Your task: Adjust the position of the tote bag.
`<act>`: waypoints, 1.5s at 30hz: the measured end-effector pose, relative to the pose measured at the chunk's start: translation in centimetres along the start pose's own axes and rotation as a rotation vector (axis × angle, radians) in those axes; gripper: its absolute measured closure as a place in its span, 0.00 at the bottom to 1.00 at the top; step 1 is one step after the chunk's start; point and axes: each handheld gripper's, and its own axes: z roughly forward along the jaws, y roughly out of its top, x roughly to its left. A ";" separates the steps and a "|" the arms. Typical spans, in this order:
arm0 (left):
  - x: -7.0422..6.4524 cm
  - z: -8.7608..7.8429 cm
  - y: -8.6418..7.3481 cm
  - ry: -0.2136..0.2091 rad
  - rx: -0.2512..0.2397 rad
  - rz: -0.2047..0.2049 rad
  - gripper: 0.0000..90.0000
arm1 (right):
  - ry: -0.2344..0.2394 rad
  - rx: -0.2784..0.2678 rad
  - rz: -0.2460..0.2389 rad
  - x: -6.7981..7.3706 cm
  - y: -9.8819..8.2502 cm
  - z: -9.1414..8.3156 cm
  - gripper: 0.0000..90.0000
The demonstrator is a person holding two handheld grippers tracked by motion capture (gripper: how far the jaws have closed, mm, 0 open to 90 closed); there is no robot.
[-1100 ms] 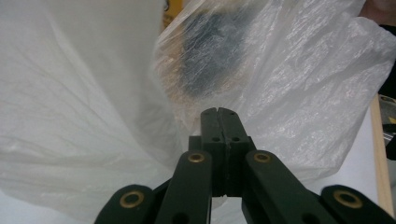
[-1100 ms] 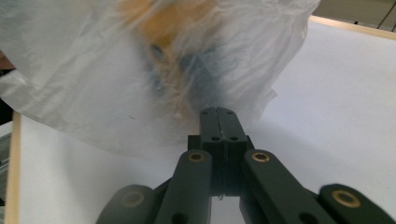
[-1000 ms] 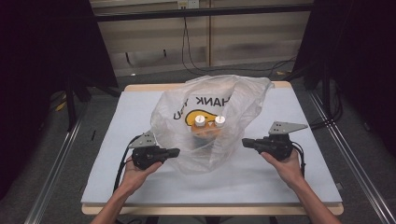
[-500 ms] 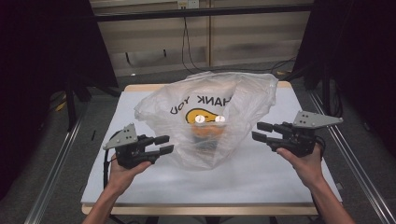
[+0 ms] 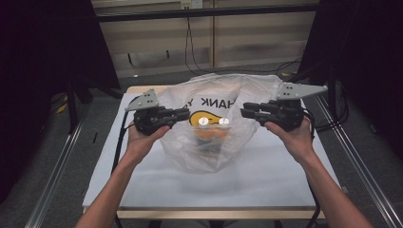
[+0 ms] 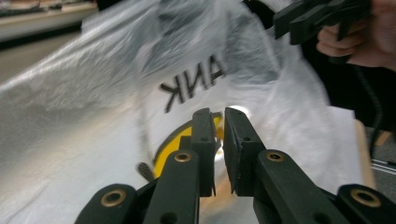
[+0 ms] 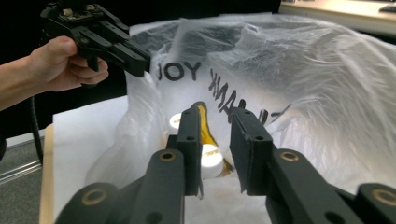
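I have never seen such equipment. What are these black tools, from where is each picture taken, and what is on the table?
A person at a table holds a two-jaw tool in each hand: the left gripper and the right gripper. One picture comes from a camera above; the other two from cameras riding on the grippers. Between them is a clear plastic bag with white-capped jars inside. Both pairs of jaws have just been closing; I see no plastic pinched between them.
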 end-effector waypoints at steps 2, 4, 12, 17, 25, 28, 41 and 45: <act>0.7 1.3 -0.6 0.030 0.062 -0.004 0.92 | -0.009 0.060 -0.004 -0.7 -0.7 1.9 0.87; 1.7 3.1 -1.8 0.045 0.132 -0.032 0.91 | -0.003 0.074 0.024 -1.4 -1.6 3.1 0.88; 2.5 5.1 -4.6 0.051 0.247 -0.067 0.91 | -0.025 0.154 0.068 -2.6 -4.7 5.8 0.90; 3.2 4.9 -6.2 0.055 0.242 -0.108 0.90 | -0.015 0.151 0.102 -3.0 -6.4 5.4 0.90; 3.5 5.0 -8.3 0.072 0.295 -0.126 0.92 | -0.026 0.206 0.126 -3.5 -9.1 6.1 0.91; 3.5 5.5 -9.9 0.072 0.356 -0.126 0.92 | -0.022 0.261 0.129 -3.5 -10.7 6.8 0.91; 3.8 5.9 -13.7 0.070 0.435 -0.162 0.96 | -0.061 0.429 0.157 -4.9 -14.7 7.4 0.92; 4.0 5.3 -14.0 0.085 0.438 -0.173 0.97 | -0.075 0.449 0.165 -5.3 -15.4 7.3 0.93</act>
